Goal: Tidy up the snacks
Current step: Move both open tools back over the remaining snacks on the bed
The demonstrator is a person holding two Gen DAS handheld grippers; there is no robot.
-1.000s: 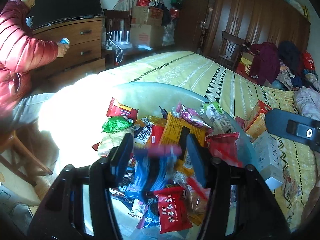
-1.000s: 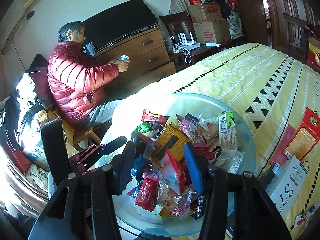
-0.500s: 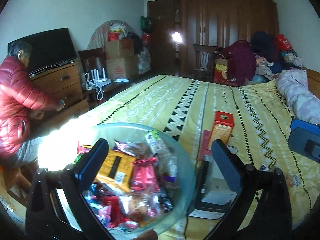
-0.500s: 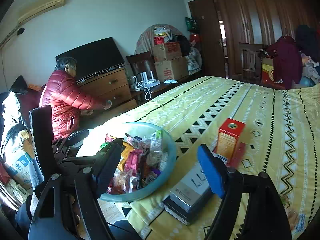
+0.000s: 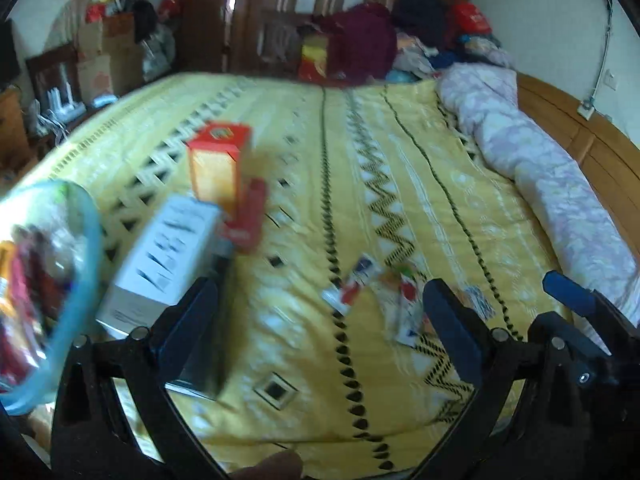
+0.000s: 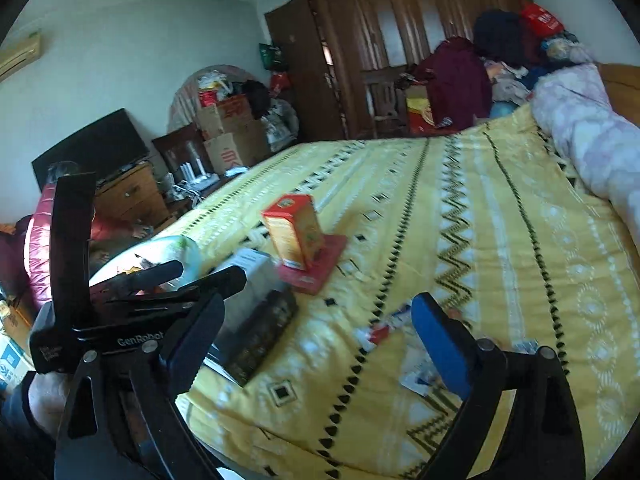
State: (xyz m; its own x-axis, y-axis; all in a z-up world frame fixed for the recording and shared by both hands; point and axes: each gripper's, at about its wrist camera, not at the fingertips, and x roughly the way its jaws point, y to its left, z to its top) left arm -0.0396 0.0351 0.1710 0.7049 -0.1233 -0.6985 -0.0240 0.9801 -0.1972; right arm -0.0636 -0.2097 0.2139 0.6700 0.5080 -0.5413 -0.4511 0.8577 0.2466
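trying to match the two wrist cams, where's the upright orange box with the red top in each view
Left wrist: orange box upper left of centre, standing on the yellow bedspread.
Right wrist: orange box left of centre, on a flat red box.
Shared landmark: white box beside it.

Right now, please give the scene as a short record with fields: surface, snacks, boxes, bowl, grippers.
surface: yellow bedspread
snacks: few loose packets on the bedspread, blurred
boxes: orange box upright on a flat red box; white box beside them
bowl: blue-rimmed bowl, at bed edge
left gripper: open, empty
right gripper: opening, empty
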